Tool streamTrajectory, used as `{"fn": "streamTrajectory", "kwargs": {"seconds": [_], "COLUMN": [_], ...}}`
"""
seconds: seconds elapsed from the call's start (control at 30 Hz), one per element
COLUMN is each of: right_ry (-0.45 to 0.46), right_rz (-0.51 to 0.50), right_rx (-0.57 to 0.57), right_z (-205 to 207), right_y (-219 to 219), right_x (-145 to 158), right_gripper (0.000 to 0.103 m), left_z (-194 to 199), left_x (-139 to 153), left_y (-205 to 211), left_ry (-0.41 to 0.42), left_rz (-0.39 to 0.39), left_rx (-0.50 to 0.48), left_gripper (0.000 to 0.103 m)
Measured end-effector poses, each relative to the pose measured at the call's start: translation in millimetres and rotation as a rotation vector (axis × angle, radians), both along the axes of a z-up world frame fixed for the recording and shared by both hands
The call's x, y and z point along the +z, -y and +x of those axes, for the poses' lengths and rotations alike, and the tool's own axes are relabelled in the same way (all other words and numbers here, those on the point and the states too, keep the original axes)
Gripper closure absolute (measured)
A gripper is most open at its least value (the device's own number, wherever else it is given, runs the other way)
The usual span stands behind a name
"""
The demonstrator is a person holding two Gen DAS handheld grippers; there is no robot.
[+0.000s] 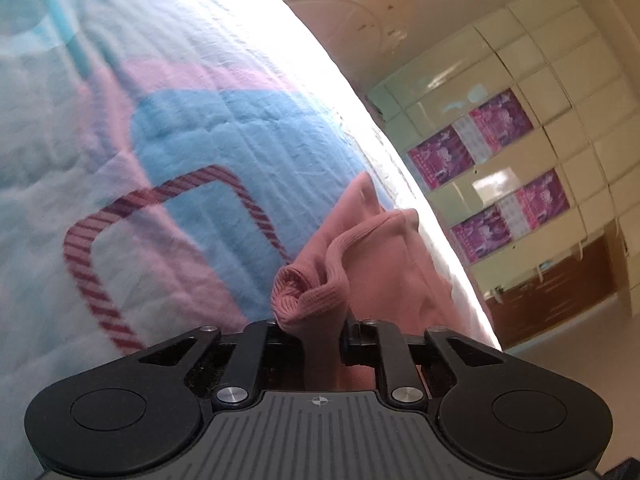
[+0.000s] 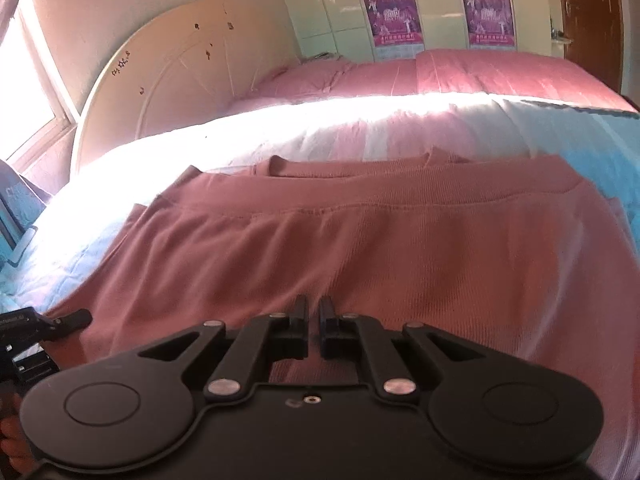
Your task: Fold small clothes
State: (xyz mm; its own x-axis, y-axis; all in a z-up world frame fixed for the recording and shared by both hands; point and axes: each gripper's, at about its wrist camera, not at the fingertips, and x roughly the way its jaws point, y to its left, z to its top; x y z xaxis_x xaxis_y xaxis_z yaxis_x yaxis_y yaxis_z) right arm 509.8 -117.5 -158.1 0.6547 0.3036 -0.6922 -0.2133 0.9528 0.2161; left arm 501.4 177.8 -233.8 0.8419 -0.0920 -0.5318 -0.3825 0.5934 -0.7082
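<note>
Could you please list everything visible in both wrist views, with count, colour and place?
garment: one, dusty pink, spread flat on the bed, a ribbed edge bunched in the left tool
blanket: one, white, blue and pink, covering the bed
headboard: one, cream, rounded, at the bed's far end
wardrobe: one, pale cream, along the wall
posters: two, purple, on the wardrobe doors
left tool: one, black, shut on the garment
right tool: one, black, nearly shut, over the garment

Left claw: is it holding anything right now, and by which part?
Yes. The left claw is shut on the pink garment, pinching a bunched ribbed edge. The right claw looks nearly shut above the same garment; whether it holds cloth cannot be told.
</note>
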Motion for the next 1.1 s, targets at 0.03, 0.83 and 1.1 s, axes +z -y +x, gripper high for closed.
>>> {"fn": "streamTrajectory", "kwargs": {"seconds": [0.03,0.83,1.1], "right_ry": [-0.032,-0.043,-0.044], "right_rz": [-0.037,-0.072,-0.008], "right_rx": [-0.011,-0.127,-0.105], "right_z": [3,3,5], "right_y": [-2,-15,-2], "right_x": [-7,-12,-14], "right_gripper": [0.102,0.102,0.102], "left_z": [2,-1,-3], "left_x": [2,9,57], "left_y": [1,-14,19], "left_ry": [-0.005,0.011,0.121], "left_rz": [0.015,0.019,0.129], "left_rx": [-0.006,-0.122,-0.167], "left_gripper": [0.094,0.094,0.095]}}
